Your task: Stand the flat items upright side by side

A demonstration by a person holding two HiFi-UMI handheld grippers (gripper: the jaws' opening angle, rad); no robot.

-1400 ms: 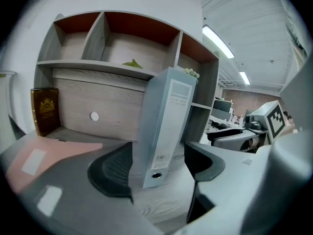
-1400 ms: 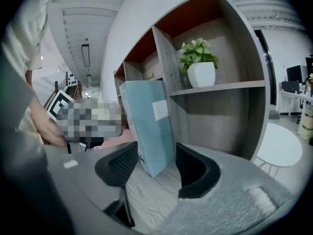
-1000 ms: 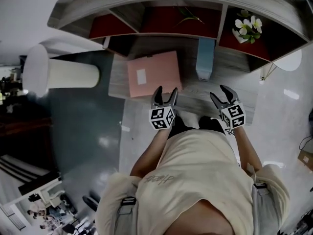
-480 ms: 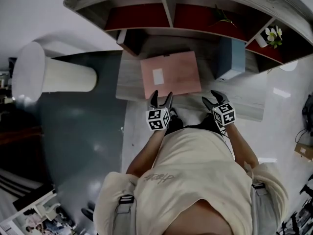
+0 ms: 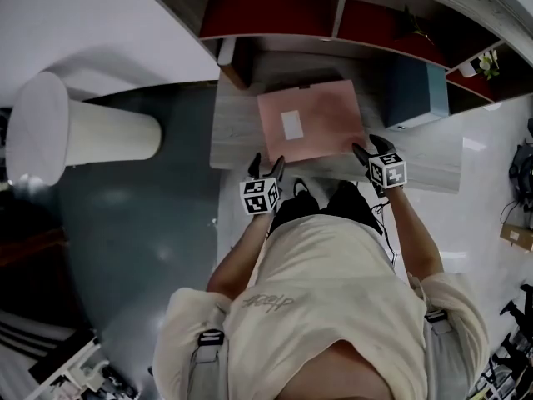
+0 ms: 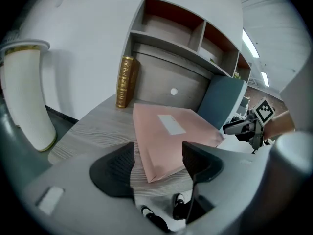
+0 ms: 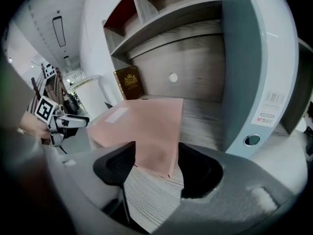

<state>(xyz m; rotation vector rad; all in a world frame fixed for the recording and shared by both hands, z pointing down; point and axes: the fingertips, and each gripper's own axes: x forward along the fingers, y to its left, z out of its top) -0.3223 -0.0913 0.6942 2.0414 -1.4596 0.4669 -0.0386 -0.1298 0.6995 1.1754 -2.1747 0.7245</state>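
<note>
A pink folder (image 5: 310, 126) lay flat. The left gripper (image 5: 265, 167) gaped round one corner; the right gripper (image 5: 363, 150) had its jaws opening round another.

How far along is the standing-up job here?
Already upright: the blue binder and brown book. In hand: nothing gripped; left tongs open, right tongs opening, each framing a near corner of the pink folder. Left: standing that folder, lying flat on the desk.

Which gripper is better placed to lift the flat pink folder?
Probably the right gripper: its jaws are opening with the pink folder's corner well between them. The left gripper, open, only just reaches its corner.
</note>
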